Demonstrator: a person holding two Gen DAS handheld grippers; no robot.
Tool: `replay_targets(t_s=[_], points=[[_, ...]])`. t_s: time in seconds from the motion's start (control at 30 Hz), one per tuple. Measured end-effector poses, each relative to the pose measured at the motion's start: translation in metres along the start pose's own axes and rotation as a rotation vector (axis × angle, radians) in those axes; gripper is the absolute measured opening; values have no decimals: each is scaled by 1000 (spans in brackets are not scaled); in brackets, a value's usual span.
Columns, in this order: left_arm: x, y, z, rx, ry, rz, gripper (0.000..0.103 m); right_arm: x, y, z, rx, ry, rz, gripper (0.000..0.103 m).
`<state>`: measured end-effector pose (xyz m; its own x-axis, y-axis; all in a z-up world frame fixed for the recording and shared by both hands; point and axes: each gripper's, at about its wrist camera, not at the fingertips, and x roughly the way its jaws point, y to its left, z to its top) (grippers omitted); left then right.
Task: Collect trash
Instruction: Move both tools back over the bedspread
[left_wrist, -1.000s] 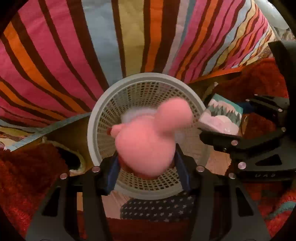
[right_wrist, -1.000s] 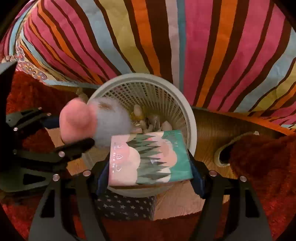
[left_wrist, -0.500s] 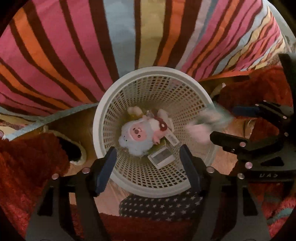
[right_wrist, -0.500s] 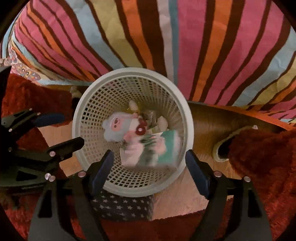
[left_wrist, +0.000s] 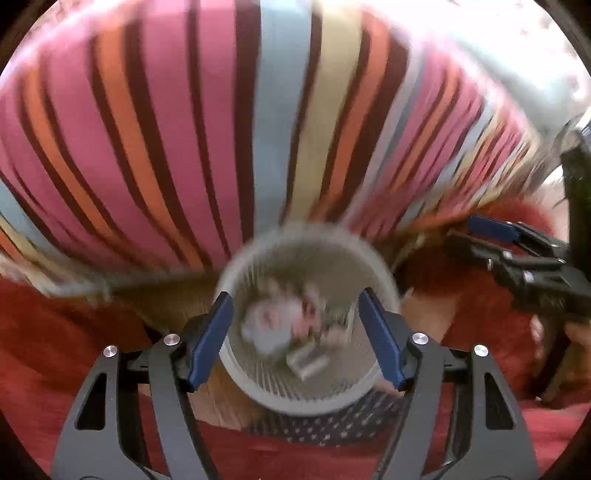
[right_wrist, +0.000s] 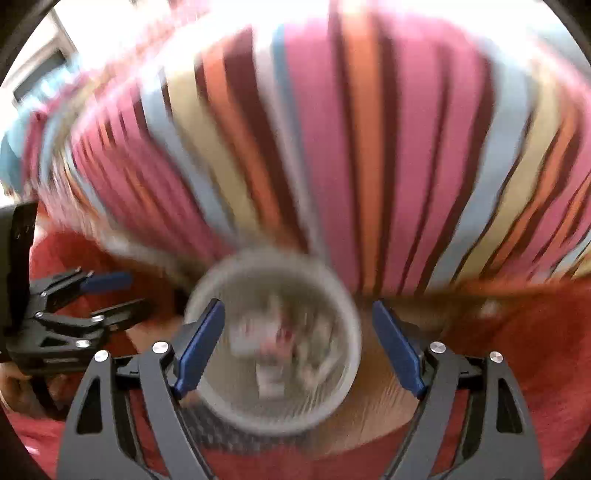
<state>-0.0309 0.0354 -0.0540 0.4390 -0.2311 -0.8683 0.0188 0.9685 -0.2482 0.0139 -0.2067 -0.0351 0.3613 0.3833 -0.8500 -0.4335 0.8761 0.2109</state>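
Observation:
Both views are blurred by motion. A white mesh basket (left_wrist: 258, 391) sits on the floor below a striped cover. Inside it lie a grey-and-pink plush toy (left_wrist: 273, 325) and other small items. My left gripper (left_wrist: 297, 338) is open and empty above the basket. My right gripper (right_wrist: 297, 345) is open and empty above the same basket (right_wrist: 343, 376), with the plush (right_wrist: 258, 336) and a packet blurred inside. The right gripper also shows in the left wrist view (left_wrist: 480, 236), and the left gripper in the right wrist view (right_wrist: 114, 295).
A striped pink, orange, blue and brown cover (left_wrist: 221, 129) hangs behind the basket. Red shaggy rug (left_wrist: 55, 332) lies on both sides. A dark star-patterned box (left_wrist: 332, 424) sits just in front of the basket on wooden floor (right_wrist: 376, 417).
Both grippers opened and dropped the plush toy and the printed packet into the basket. Both have since lifted up and back, so the basket looks smaller and lower.

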Motion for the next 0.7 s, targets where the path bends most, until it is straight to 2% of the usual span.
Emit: replay_targets(t_s=[0.07,0.1,0.13,0.2,0.27,0.4,0.5,0.6,0.7], points=[[-39,4,27,28,-122,2,72,-32,-4,28,-6,-141,-29,79],[-59,7,45,48,-194,25,77,-40,-5,40,-10,-180,-45,84],[-73,9,60,63,-250,55,89,-46,-5,52,-18,-221,-56,85],[-94,16,101,79,-384,151,90,-54,-3,82,-45,-310,-87,85],[-97,27,143,55,-446,213,90,-53,1,114,-77,-376,-125,85],[-73,59,242,-65,-464,215,90,-34,6,174,-94,-424,-144,85],[-43,75,315,-134,-455,310,90,-13,9,219,-99,-439,-165,85],[-18,95,376,-224,-457,352,90,9,3,261,-91,-417,-191,85],[6,115,422,-327,-434,283,90,17,-3,277,-65,-413,-169,85]])
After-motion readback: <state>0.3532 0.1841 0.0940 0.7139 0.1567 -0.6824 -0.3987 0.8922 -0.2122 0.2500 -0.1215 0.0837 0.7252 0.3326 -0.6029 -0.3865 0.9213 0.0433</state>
